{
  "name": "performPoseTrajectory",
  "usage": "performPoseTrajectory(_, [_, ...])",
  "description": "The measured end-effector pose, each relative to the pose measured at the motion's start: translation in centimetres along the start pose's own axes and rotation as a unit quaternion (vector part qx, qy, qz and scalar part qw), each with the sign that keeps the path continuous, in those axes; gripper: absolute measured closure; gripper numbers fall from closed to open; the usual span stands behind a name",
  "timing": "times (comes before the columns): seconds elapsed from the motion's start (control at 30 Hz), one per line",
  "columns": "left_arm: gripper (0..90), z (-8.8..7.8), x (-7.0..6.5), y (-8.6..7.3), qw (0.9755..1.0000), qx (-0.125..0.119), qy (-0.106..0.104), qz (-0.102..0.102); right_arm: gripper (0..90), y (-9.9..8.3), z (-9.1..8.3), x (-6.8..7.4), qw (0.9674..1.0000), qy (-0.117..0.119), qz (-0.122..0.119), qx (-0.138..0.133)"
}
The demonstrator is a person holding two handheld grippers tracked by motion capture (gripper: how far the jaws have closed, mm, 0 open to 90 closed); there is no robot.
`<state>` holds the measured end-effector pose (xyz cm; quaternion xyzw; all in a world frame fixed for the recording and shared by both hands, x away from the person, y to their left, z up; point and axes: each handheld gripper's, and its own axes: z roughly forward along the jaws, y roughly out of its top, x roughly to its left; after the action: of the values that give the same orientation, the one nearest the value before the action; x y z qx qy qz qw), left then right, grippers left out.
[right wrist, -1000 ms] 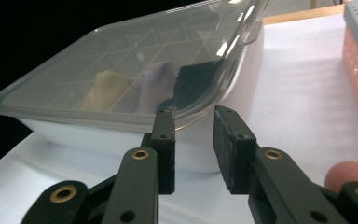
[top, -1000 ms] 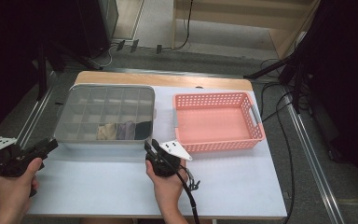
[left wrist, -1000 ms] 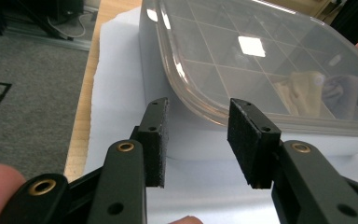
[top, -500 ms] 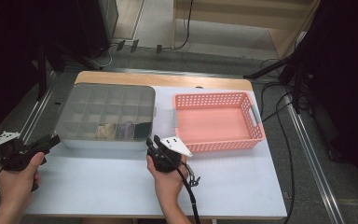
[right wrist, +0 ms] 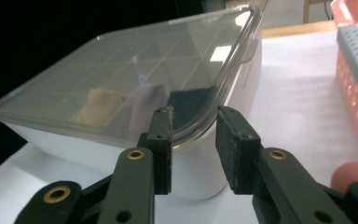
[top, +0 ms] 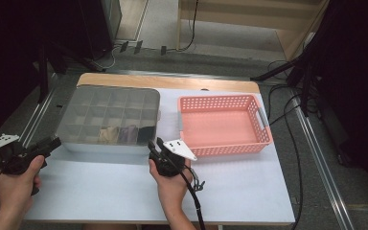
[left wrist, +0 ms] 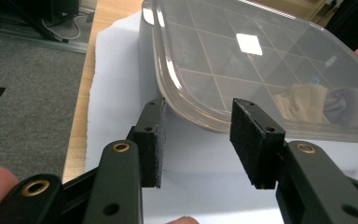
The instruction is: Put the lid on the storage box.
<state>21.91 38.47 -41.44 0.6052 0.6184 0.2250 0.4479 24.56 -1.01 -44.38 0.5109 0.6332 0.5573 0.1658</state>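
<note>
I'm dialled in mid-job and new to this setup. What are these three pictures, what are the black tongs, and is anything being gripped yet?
There is no robot arm: a person holds a hand-held two-jaw tool in each hand. The high view looks down on the table from above the person's side; the left gripper is at its left and the right gripper near the middle. The other two pictures come from a camera riding on each tool, looking along its black jaws.

On the table are a white divided box with a clear lid, still on, and an empty pink basket. Some cloth-like items show through the lid.

Nothing is gripped. Each gripper sits at a near corner of the lid with open jaws; the right one's have just been opening.
</note>
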Motion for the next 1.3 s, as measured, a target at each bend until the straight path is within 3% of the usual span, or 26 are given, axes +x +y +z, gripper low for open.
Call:
performPoseTrajectory(0.2, [56.6,-0.1,0.2,0.5,0.9999,-0.01,0.002,-0.007,72.0,0.2,0.0,-0.2,0.9998,-0.018,-0.005,-0.002])
performPoseTrajectory(0.4, [57.3,0.1,0.1,0.8,0.9999,-0.011,0.004,-0.006,66.6,0.7,0.3,-0.1,0.9999,-0.01,0.008,-0.011])
performPoseTrajectory(0.53, [57.6,0.3,0.1,0.7,0.9999,-0.009,-0.003,-0.007,67.7,0.8,0.8,0.1,0.9999,-0.017,-0.001,0.001])
performPoseTrajectory(0.8, [54.9,0.0,-0.1,0.5,0.9999,-0.014,-0.002,0.004,63.1,0.7,0.8,-0.2,0.9997,-0.017,-0.013,-0.011])
performPoseTrajectory(1.03, [38.3,-1.0,-0.9,-1.3,0.999,-0.03,-0.017,0.028,44.5,-0.1,-0.4,-0.4,0.9994,-0.014,-0.03,-0.003])
performPoseTrajectory(1.1, [30.7,-1.3,-1.4,-1.9,0.9987,-0.031,-0.019,0.035,39.0,-0.3,-0.6,-0.5,0.9992,-0.011,-0.037,0.006])
performPoseTrajectory(1.2, [14.6,-1.6,-2.2,-2.7,0.9987,-0.015,-0.003,0.049,31.4,-0.7,-1.0,-0.7,0.9986,-0.004,-0.051,0.016])
performPoseTrajectory(1.3, [13.2,-1.9,-2.7,-3.7,0.9982,-0.016,-0.005,0.058,25.5,-1.1,-1.6,-1.1,0.9982,-0.002,-0.058,0.018])
